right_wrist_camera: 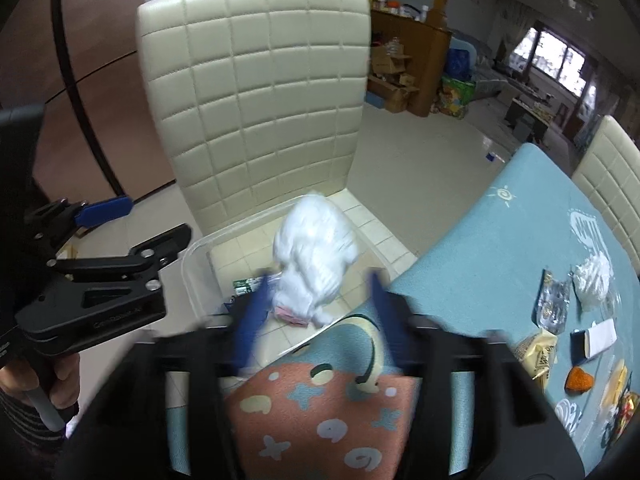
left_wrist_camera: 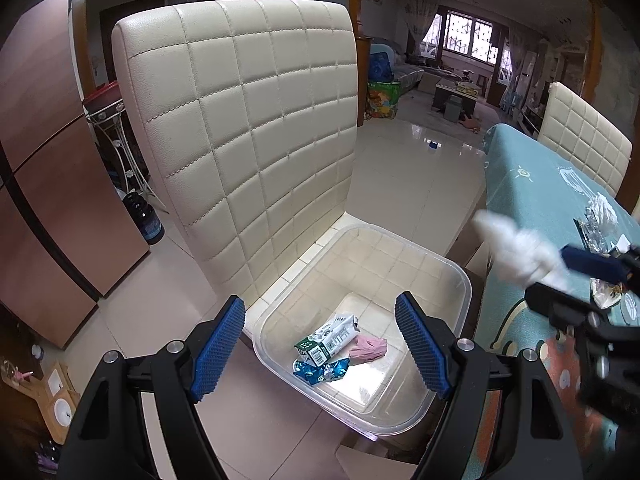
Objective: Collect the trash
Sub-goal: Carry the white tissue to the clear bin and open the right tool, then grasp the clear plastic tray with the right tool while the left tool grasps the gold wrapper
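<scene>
A clear plastic bin (left_wrist_camera: 452, 268) stands on a cream chair seat and holds a green-white carton (left_wrist_camera: 326, 340), a pink wrapper (left_wrist_camera: 370, 347) and a blue wrapper (left_wrist_camera: 320, 372). My left gripper (left_wrist_camera: 320, 352) is open and empty above the bin. My right gripper (right_wrist_camera: 316, 304) is open, blurred by motion, over the table edge; a crumpled white tissue (right_wrist_camera: 316, 252) is in the air just ahead of its fingers, over the bin (right_wrist_camera: 192, 264). The tissue (left_wrist_camera: 516, 248) shows blurred in the left wrist view too.
A table with a teal patterned cloth (right_wrist_camera: 500, 248) carries more trash: a second white tissue (right_wrist_camera: 594, 276), a clear wrapper (right_wrist_camera: 554, 300), a yellow packet (right_wrist_camera: 538, 354), a white card (right_wrist_camera: 598, 336), an orange piece (right_wrist_camera: 578, 380). The chair's cream quilted back (left_wrist_camera: 248, 120) rises behind the bin.
</scene>
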Available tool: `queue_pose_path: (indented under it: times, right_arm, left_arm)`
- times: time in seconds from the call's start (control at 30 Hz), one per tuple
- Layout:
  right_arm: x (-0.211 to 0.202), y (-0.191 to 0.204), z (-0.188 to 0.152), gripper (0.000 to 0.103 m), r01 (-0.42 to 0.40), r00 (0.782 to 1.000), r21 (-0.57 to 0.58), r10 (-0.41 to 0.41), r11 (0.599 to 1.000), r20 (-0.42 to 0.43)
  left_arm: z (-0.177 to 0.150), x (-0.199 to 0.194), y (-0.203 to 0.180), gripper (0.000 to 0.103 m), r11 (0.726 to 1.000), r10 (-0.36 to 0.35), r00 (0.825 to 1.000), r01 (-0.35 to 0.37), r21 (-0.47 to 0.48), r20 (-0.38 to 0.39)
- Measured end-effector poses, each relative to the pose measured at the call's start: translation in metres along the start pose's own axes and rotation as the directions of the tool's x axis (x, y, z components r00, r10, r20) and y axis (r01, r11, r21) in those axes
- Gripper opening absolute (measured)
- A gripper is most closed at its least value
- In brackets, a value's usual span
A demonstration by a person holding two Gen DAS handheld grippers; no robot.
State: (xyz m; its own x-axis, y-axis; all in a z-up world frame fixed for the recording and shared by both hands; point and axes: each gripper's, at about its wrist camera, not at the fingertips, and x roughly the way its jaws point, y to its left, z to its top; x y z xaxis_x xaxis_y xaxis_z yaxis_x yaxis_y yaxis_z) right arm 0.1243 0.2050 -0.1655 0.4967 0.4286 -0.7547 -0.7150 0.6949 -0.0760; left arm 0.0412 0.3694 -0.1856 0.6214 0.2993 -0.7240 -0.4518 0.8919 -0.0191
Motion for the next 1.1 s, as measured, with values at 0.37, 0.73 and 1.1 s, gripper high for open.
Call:
queue_pose_path:
  times: [0.37,0.73,1.1]
  right_arm:
    - [-0.018,-0.007,-0.015,0.074,0.079,0.996,-0.021,-0.078,0.997,0.039]
    - [-0.063,-0.064,-0.049,0.075,0.154,0.985,0.125,-0.162,0.980,0.054]
    - [-0.108,-0.156,-0.115,0.077,0.253,0.962,0.340,-0.272,0.906,0.006]
  left_arm:
    - [-0.001,-0.009,-0.010,0.076,1.000,-0.015,1.000,0.015,0.013,0.004]
    - [0.002,-0.047,-0.061,0.076,0.993,-0.049,0.998,0.044,0.112,0.042]
    - [-0.004,-0.066,-0.164,0.076,0.955,-0.193,0.981,0.189,0.227,-0.004]
